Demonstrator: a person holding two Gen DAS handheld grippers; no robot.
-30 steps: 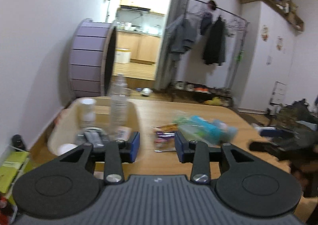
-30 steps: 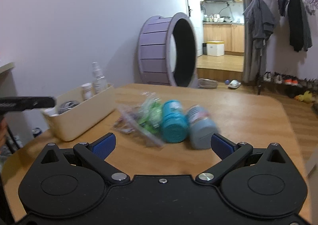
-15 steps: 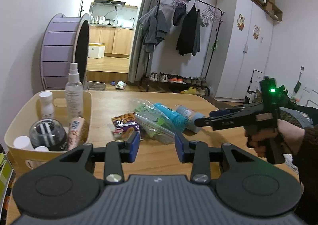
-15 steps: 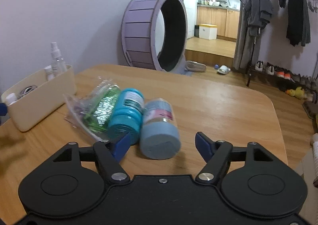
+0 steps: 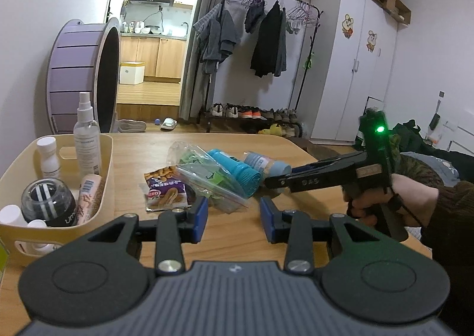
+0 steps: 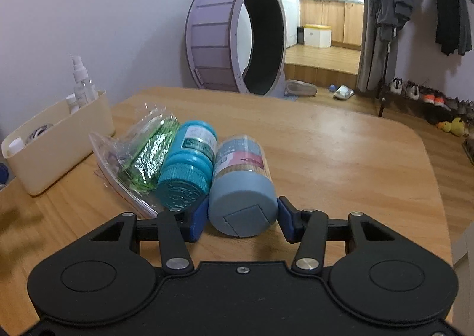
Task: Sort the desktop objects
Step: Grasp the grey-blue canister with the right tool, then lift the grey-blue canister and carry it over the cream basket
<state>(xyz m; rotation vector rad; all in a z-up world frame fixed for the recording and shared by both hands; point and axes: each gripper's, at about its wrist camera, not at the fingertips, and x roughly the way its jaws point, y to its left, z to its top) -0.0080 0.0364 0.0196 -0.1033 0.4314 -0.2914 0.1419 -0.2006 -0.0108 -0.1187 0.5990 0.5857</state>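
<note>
A grey-blue jar (image 6: 242, 184) lies on its side on the wooden table, next to a teal jar (image 6: 188, 167) and a clear bag of green packets (image 6: 145, 152). My right gripper (image 6: 241, 219) has its blue pads on both sides of the grey-blue jar's lid end, closed against it. In the left wrist view the right gripper (image 5: 284, 178) reaches the same jar (image 5: 265, 164). My left gripper (image 5: 234, 219) is open and empty, above the table near a purple snack packet (image 5: 167, 192). A cream bin (image 5: 108, 170) stands at the left.
The bin holds a spray bottle (image 5: 86, 137), a white bottle (image 5: 49, 155), a dark round jar (image 5: 49, 205) and a tube (image 5: 89, 196). A purple wheel (image 6: 237, 33) stands behind the table. The table's right edge (image 6: 435, 176) is near the jars.
My right gripper has moved forward to the grey-blue jar and narrowed its fingers onto it. My left gripper has drawn back and turned right, so the bin sits further left.
</note>
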